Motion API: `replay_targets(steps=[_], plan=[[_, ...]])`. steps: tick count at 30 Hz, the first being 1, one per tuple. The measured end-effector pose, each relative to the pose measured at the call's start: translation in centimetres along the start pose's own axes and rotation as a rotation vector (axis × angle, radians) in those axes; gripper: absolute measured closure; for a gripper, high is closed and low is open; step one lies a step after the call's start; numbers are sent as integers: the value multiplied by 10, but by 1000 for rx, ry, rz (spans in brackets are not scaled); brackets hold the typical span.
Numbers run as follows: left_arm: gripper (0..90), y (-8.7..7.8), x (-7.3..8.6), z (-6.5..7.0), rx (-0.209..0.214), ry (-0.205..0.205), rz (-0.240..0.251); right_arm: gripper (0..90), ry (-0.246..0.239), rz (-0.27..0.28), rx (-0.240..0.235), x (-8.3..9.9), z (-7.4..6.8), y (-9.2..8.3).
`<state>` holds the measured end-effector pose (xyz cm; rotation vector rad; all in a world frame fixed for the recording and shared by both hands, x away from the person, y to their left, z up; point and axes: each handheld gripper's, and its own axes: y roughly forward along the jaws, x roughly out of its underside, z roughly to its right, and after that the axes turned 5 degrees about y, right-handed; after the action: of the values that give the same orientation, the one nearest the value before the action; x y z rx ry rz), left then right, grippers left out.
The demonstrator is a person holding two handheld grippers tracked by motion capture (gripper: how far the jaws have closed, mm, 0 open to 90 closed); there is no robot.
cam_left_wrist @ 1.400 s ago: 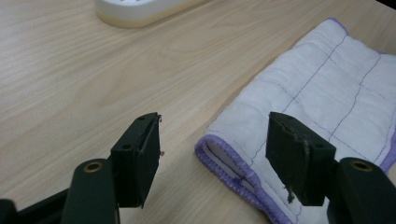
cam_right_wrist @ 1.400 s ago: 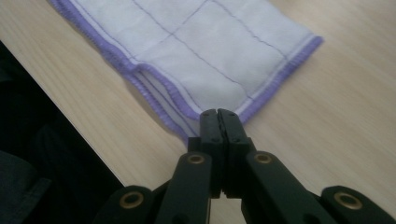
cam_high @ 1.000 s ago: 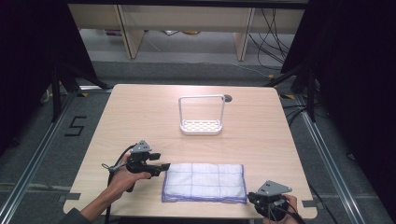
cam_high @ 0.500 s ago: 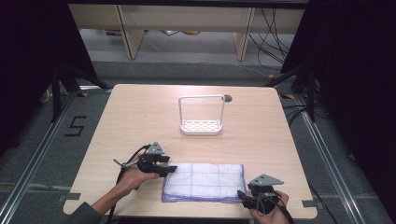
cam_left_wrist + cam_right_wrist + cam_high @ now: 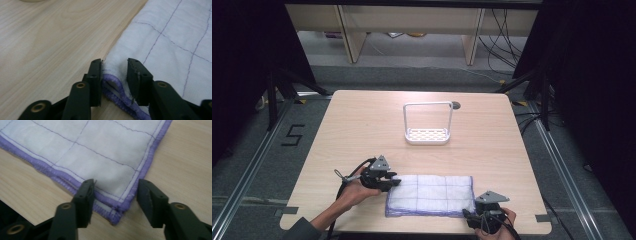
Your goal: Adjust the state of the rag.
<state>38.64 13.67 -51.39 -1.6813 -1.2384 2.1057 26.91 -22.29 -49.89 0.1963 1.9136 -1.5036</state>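
One container sat on the table [image 5: 362, 130]: a white rack [image 5: 428, 135] w/ a perforated base and a tall wire loop handle, far side, near a small dark grommet [image 5: 456, 105]; nothing showed inside it, and it stood well apart from both hands. Folded white cloth [image 5: 430, 195] w/ purple hem and stitched grid lay flat at the near edge, between the two grippers. Left gripper [image 5: 393, 183] was at the cloth's left edge; jaws had just been closing, straddling the folded hem corner, pads close to the fabric but not clearly pinching. Right gripper [image 5: 467, 215] was at the near right corner, jaws apart w/ the corner between them, not clamped.
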Motion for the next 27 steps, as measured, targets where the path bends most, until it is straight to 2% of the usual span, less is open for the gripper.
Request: replay_targets(steps=[1, 2, 4, 5, 6, 7, 8, 9, 10, 11, 13, 15, 16, 17, 18, 20, 21, 22, 24, 25, 27], plan=[[723, 0, 0, 0, 4, 14, 0, 560, -27, 9, 6, 1, 0, 1], [752, 0, 0, 2, -2, 14, 8, 622, -26, 7, -6, 1, -2, 0], [799, -1, 0, 5, -9, 41, 3, 729, -83, 20, -25, 2, -2, 1], [812, -1, -1, 5, -7, 55, 7, 764, -91, 15, -40, 1, -2, 1], [821, -1, 0, 6, -6, 50, 11, 789, -75, 10, -55, 0, -2, 0], [829, -2, 1, 6, -9, 38, 11, 802, -93, 14, -63, -1, 1, 1], [834, -3, 1, 5, -9, 48, 8, 810, -84, 2, -73, -2, 2, 1], [838, -4, 3, 7, 0, 24, 17, 816, -105, 9, -80, -3, 5, 2], [839, -6, 4, 7, 1, 25, 19, 820, -93, -1, -85, -5, 5, 2], [841, -9, 4, 8, 0, 37, 21, 823, -103, -2, -88, -7, 7, 3], [842, -14, 6, 11, -2, 20, 45, 827, -101, 9, -95, -14, 11, 4], [843, -21, 9, 14, -7, 3, 66, 828, -114, 15, -106, -24, 17, 6], [843, -25, 10, 16, -3, 17, 71, 828, -106, 9, -117, -30, 18, 8], [842, -28, 11, 18, 0, 8, 80, 828, -127, 16, -122, -38, 23, 11], [843, -30, 13, 20, 14, -11, 101, 828, -114, 16, -122, -46, 25, 13], [842, -36, 18, 24, 31, -33, 113, 828, -140, 0, -125, -63, 29, 20], [842, -37, 21, 27, 38, -49, 122, 828, -133, -28, -126, -72, 30, 21], [842, -39, 23, 30, 44, -48, 116, 829, -149, -22, -125, -81, 32, 26], [842, -42, 27, 38, 67, -53, 123, 829, -145, -18, -144, -99, 34, 34], [842, -42, 28, 43, 77, -55, 138, 829, -168, -38, -154, -108, 34, 39], [841, -42, 30, 52, 96, -51, 130, 829, -215, -33, -151, -125, 34, 49]])
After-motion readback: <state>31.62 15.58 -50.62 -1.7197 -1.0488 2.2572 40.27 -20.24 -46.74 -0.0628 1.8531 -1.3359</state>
